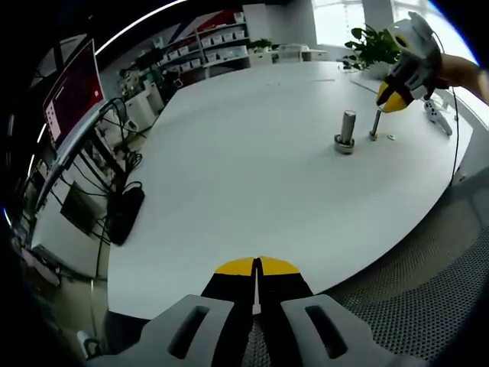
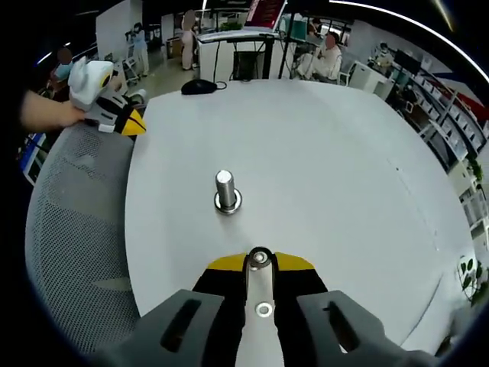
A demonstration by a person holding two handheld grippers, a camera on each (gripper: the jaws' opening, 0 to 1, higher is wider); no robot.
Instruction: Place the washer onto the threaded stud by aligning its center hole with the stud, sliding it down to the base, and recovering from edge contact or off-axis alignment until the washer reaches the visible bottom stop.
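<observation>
**Currently at the alignment step: right gripper over the thin stud**

Here the left gripper view places the right gripper (image 1: pixel 392 98) at the upper right of the frame, poised just above the top of a thin stud (image 1: pixel 375 124) standing upright on the white tabletop (image 1: pixel 252 168). A small washer (image 1: pixel 391 138) lies flat on the tabletop just beside the stud's foot, to its right in frame. To the left of the stud stands a thicker post (image 1: pixel 347 130) with a ring around its base.

In the right gripper view, the fingers (image 2: pixel 225 264) are slightly parted, with a strip of tabletop visible between them. A round metal piece (image 2: pixel 260 258) sits between the tips. I cannot tell whether it is the stud's top seen end-on or a washer pinched above it, so the grip itself is unresolved. Lower in the same gap lies the loose washer (image 2: pixel 264 309), flat on the tabletop. The thick post (image 2: pixel 226 191) is near frame centre, well clear of the fingers.

The left gripper (image 1: pixel 257 267) has its fingers pressed together on nothing and hangs over the near tabletop edge, well apart from the work. The right gripper view shows it at upper left (image 2: pixel 122 116), over a mesh chair (image 2: pixel 69 199).

Judgement: no washer is seated at the thin stud's base, so the task is at an early stage. The next move calls for centring the washer's hole on the stud axis and keeping it level. If an edge catches on the thread, lift slightly and re-centre rather than pressing down.
</observation>
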